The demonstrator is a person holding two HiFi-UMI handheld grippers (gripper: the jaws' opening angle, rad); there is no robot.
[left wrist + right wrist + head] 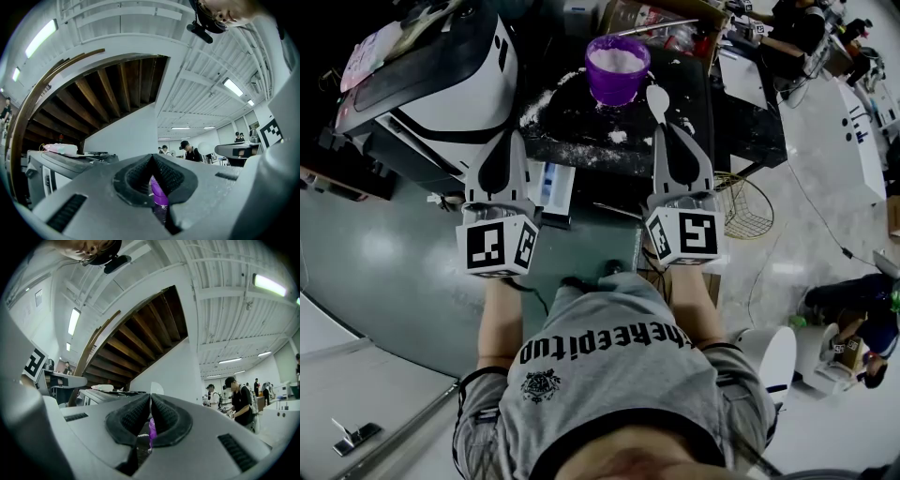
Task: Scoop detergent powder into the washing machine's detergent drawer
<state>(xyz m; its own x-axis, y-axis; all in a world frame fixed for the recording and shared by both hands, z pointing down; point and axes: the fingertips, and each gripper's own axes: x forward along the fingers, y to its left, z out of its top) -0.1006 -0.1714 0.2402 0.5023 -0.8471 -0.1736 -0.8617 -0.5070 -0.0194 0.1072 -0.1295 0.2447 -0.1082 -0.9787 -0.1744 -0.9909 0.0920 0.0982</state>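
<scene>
A purple bucket [617, 66] full of white detergent powder stands on a black tabletop [581, 127] dusted with spilled powder. The white and black washing machine [441, 66] sits to its left. My right gripper [661, 127] is shut on the handle of a white spoon [657, 97], whose bowl points at the bucket's right side. In the right gripper view the spoon's bowl [157, 389] rises just beyond the jaws, with the bucket [152, 427] below it. My left gripper [515, 136] is shut and holds nothing. The bucket [158, 194] shows through its jaws' lower gap.
A white and blue drawer-like part [551, 185] juts out below the tabletop between the grippers. A wire basket [741, 202] stands on the floor at right. A white table [834, 122] and several people are further right. The washing machine [70, 164] fills the left gripper view's lower left.
</scene>
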